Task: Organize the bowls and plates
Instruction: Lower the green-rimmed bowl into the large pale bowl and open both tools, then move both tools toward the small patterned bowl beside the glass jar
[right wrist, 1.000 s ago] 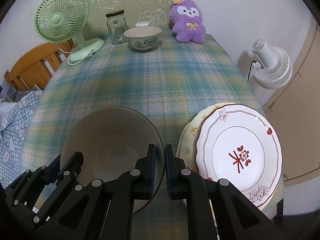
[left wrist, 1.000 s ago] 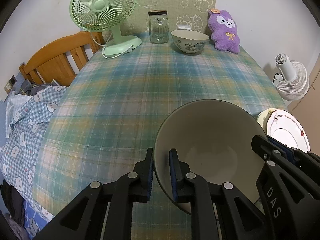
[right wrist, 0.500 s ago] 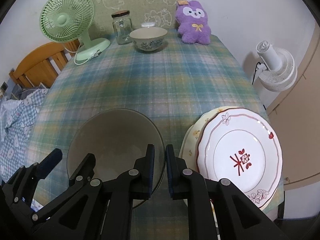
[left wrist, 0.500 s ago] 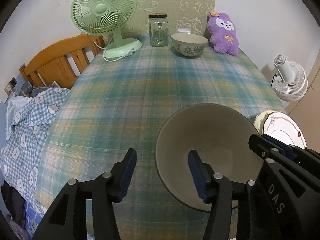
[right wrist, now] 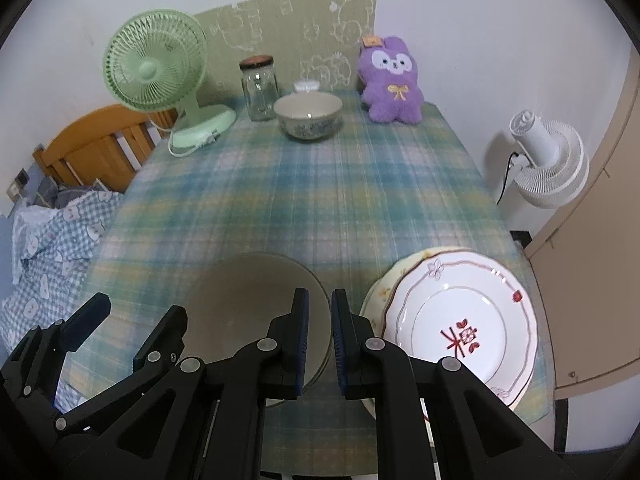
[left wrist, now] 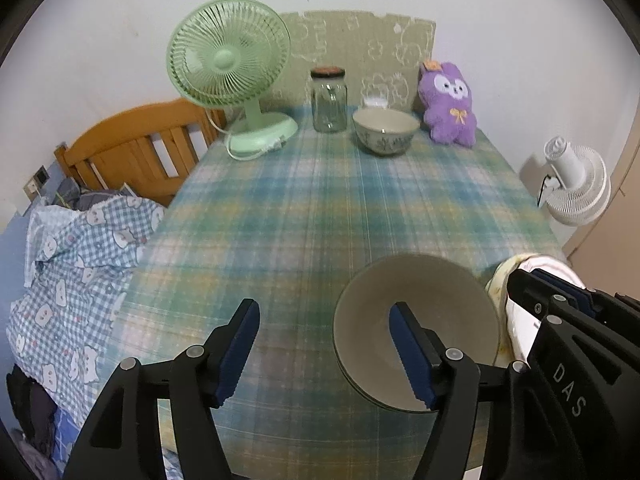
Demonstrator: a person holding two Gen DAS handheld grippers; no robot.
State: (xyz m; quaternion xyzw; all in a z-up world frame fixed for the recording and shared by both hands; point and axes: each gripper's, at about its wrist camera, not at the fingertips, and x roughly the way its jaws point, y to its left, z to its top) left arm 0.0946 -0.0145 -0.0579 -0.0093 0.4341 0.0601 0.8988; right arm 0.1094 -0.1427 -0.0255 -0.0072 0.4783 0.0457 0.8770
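Right gripper point(right wrist: 320, 300) closed (above rim), grey bowl point(right wrist: 248, 292)

A tabletop point(right wrist: 360, 184) covered in a blue, green and yellow plaid cloth carries the scene. Along its far edge, against the wall, stand a pale green desk fan point(right wrist: 160, 76), a clear glass jar point(right wrist: 260, 88) with a brown lid, a patterned bowl point(right wrist: 308, 116) just in front of a small white item too blurred to make out, and a purple plush rabbit point(right wrist: 392, 84). At the near edge sits a plain grey-beige bowl point(left wrist: 416, 312); just to its right lies a stack of plates point(right wrist: 460, 320), the top one white with red trim and a red motif.
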